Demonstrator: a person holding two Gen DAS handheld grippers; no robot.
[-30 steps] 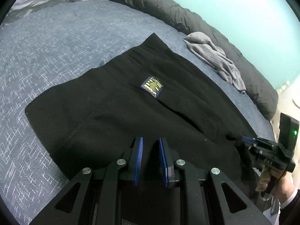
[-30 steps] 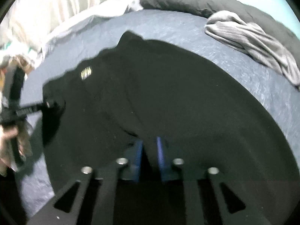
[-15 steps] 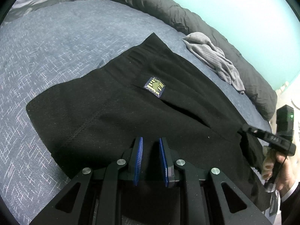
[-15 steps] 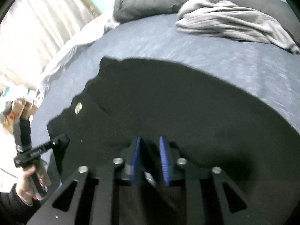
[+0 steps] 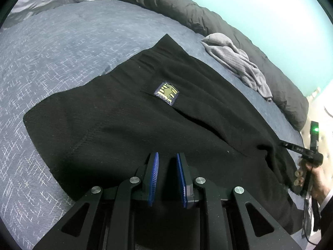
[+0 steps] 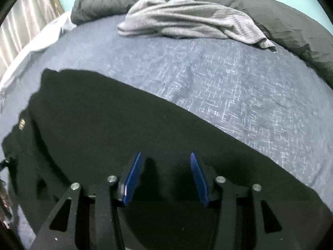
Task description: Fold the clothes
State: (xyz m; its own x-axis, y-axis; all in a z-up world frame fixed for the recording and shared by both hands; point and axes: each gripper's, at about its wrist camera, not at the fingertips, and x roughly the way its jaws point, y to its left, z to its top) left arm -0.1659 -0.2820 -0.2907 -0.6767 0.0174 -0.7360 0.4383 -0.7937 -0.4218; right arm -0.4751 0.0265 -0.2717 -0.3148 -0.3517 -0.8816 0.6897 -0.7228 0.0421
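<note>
A black garment (image 5: 129, 125), bearing a small yellow patch (image 5: 166, 93), is shown spread across the blue-grey bedspread (image 5: 52, 52), its near edge reaching the bed's front. A crumpled grey garment (image 6: 187, 18) lies well apart from it, beside the dark duvet (image 6: 281, 16) rolled along the far side.

Compared with 1 second earlier, the right gripper (image 6: 164, 177) has been carried sideways along the garment's edge, and its jaws, then nearly together on a fold of black cloth, are now opening. In the right wrist view the 2 blue pads (image 6: 133, 177) are seen clearly apart over flat cloth, with nothing pinched between them. In the left wrist view this gripper (image 5: 291, 145) is seen at the garment's right end, held in a hand (image 5: 316, 179).

The left gripper (image 5: 166, 179) is unchanged in position. Its jaws stand narrowly apart with black cloth lying between and beneath them; whether the cloth is pinched cannot be told.

The release is judged to mark the end of a smoothing pull. The garment lies flat, so the next fold is judged ready to be started.
</note>
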